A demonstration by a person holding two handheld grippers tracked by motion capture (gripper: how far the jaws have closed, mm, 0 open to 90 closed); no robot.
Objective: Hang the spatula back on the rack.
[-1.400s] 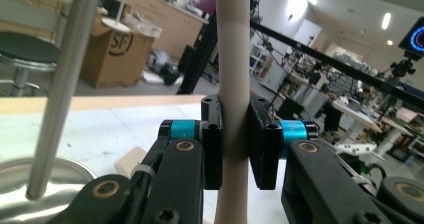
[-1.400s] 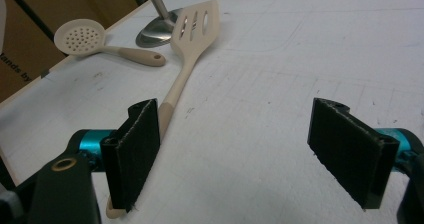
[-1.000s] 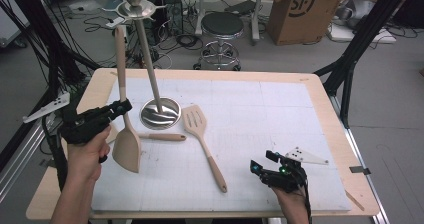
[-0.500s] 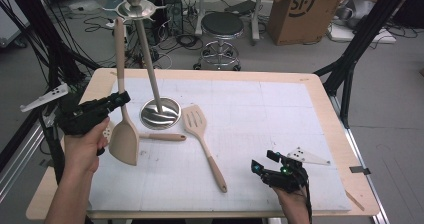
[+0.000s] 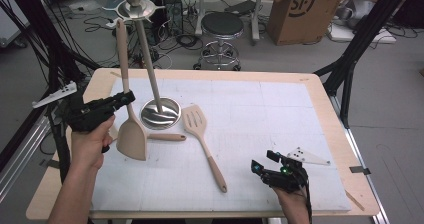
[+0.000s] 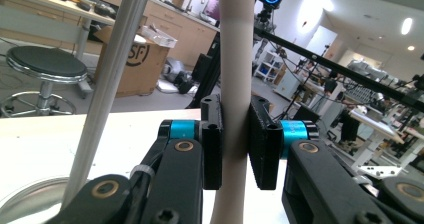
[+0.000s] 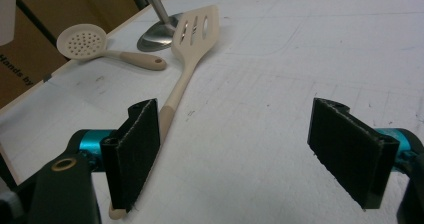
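The beige solid wooden-handled spatula is clamped by its handle, upright beside the steel hanging stand, in the left gripper fingers, seemingly for hanging, while the right gripper rests wide open, empty, on the white surface.

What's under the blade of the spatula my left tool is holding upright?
The solid spatula hangs above the white mat, and a skimmer's handle pokes out from behind its blade. The right gripper view shows the skimmer's perforated head; in the high view the blade covers that head.
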